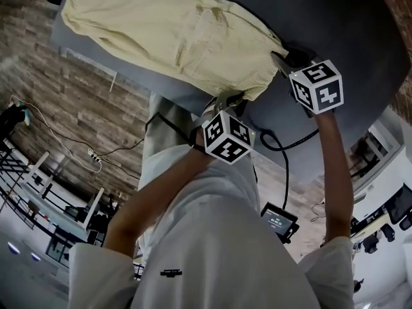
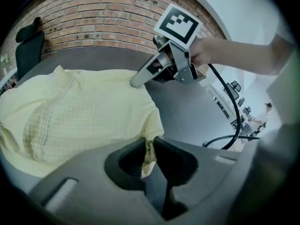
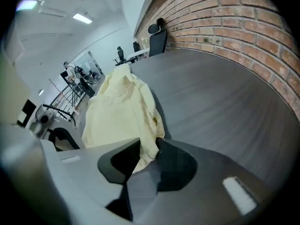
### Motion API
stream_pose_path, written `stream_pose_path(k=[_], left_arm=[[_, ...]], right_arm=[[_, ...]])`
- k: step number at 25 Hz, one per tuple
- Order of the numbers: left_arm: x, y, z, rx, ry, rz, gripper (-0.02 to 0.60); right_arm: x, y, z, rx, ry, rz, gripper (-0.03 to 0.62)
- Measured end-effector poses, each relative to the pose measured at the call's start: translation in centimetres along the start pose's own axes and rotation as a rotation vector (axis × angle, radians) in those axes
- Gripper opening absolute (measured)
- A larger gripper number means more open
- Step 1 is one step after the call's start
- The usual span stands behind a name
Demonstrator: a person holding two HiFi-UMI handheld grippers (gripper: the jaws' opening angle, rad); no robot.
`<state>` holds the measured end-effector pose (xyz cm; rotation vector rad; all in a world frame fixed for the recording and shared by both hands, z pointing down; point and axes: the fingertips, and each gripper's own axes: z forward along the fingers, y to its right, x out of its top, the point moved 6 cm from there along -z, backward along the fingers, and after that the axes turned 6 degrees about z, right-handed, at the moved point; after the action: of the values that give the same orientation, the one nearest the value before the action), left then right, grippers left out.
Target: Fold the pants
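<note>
Pale yellow cotton pants [image 1: 174, 37] lie at the head view's upper left on the dark grey table [image 1: 341, 18], apparently already laid leg on leg. My left claw [image 2: 149, 153] is clenched on their near edge. My right claw [image 3: 149, 150] grips the neighbouring corner. Judgement: the crosswise fold is still outstanding.

no readable text, no labels, no numbers
</note>
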<state>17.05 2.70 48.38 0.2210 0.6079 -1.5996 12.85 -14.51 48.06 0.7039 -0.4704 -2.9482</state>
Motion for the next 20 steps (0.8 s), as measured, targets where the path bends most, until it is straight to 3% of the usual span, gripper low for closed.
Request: stream_pose_path(k=[5, 8, 14, 20], left_arm=[[0.5, 2.1, 0.0, -0.107, 0.021, -0.05, 0.054], [0.7, 3.4, 0.0, -0.148, 0.026, -0.034, 0.054], [1.3, 4.3, -1.8, -0.18, 0.057, 0.007, 0.054], [2.4, 3.5, -5.8, -0.181, 0.137, 0.005, 0.054]], right_arm=[[-1.9, -0.1, -1.3, -0.062, -0.052, -0.043, 0.073], [-3.0, -0.2, -2.4, -0.085, -0.058, -0.023, 0.061], [-3.1, -1.0, -4.8, -0.112, -0.022, 0.002, 0.06], [-1.1, -2.7, -7.3, -0.136, 0.033, -0.012, 0.058]])
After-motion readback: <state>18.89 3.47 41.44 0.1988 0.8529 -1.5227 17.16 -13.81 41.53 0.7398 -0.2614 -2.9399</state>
